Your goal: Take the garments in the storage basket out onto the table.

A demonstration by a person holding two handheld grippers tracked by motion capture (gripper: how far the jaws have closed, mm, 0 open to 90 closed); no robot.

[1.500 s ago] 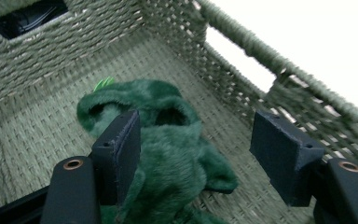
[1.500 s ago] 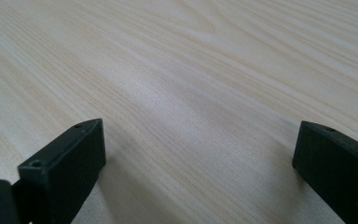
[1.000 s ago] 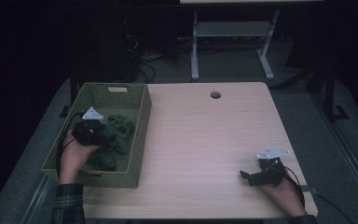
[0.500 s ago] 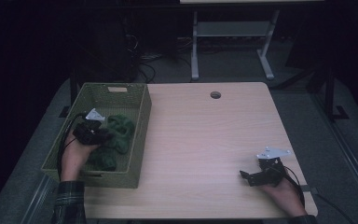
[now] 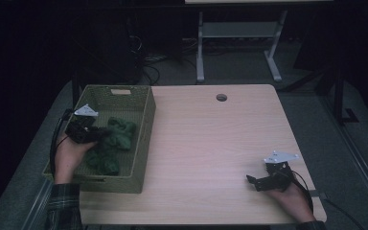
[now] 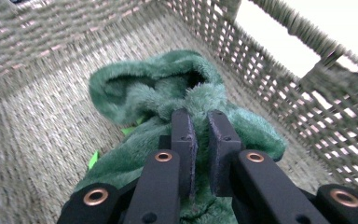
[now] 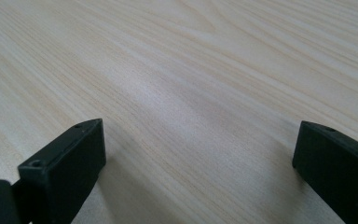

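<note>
A woven olive basket [image 5: 148, 120] stands on the left of the table and holds a heap of green plush cloth [image 5: 117, 133]. My left gripper [image 5: 101, 136] is inside the basket. Its jaws have just been closing, and they now pinch a fold of the green cloth [image 6: 135, 88] between the pads of the left gripper [image 6: 200, 117]. My right gripper [image 5: 250, 181] rests low on the wooden table [image 5: 211, 134] near the front right corner. The right gripper [image 7: 196, 140] stands wide open, with bare wood between its jaws.
The basket's woven wall [image 6: 270, 70] rises close to the right of the held cloth. A round cable hole [image 5: 221, 97] sits near the table's far edge. A metal stand [image 5: 237, 43] and cables lie on the dark floor beyond.
The left gripper has closed on the green cloth and risen slightly, shifting a little to the left. The right gripper has stayed where it was.
</note>
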